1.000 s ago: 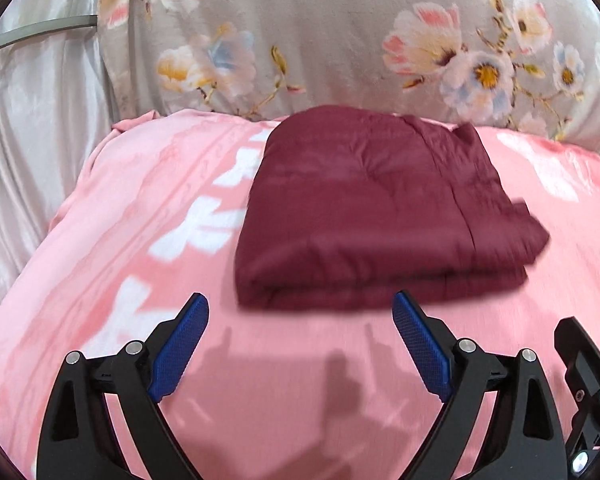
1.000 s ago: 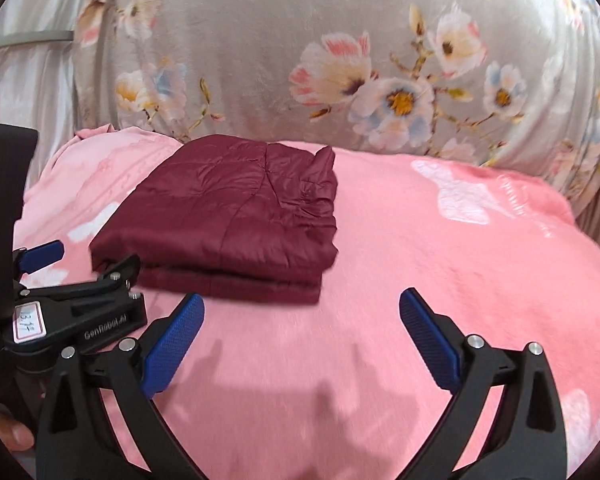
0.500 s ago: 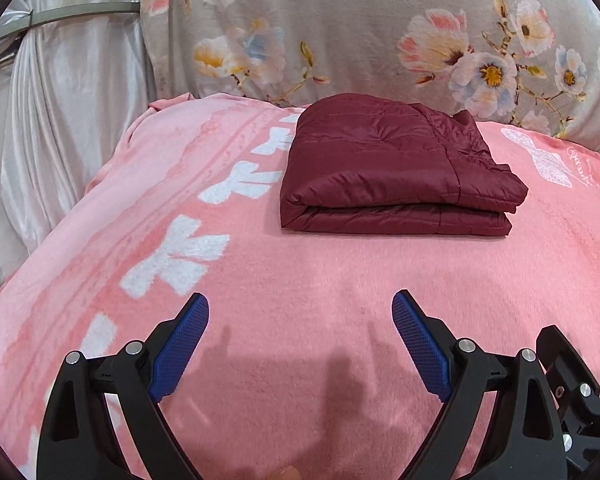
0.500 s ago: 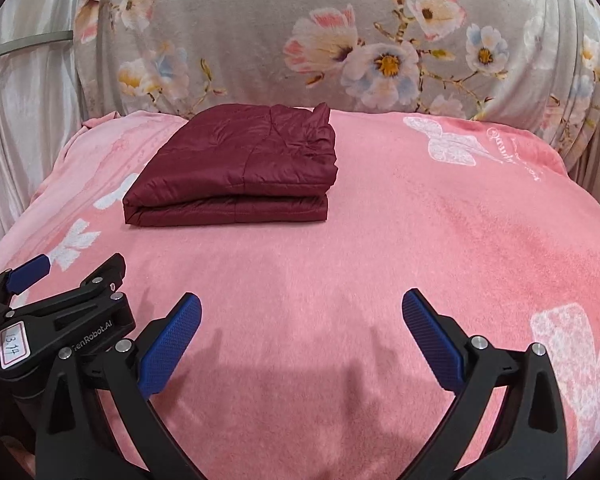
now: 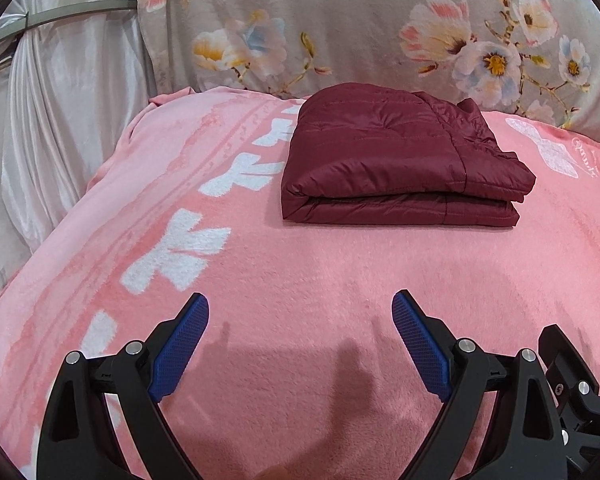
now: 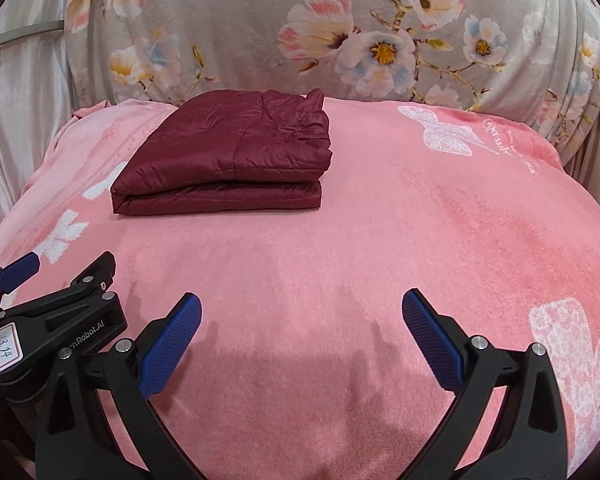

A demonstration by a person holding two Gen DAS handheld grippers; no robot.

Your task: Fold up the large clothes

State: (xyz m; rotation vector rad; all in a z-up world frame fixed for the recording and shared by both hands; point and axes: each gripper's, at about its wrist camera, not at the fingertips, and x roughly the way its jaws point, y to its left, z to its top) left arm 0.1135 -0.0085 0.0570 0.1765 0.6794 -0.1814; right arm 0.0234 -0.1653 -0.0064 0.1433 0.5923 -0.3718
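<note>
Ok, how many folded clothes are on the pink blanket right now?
1. A folded maroon quilted garment lies toward the far left of the pink blanket, near the floral cover. Both views show nothing else on it, though its nearest edge is out of frame.

Folded jacket (image 5: 396,160): solid maroon, quilted. Blanket (image 5: 300,264): pink, white bow and butterfly motifs. Backdrop cloth (image 6: 260,28): grey, pink-white-blue floral print. Curtain (image 5: 60,112): pale silver satin. Gripper pads (image 6: 170,346): blue, textured; frames black.
</note>
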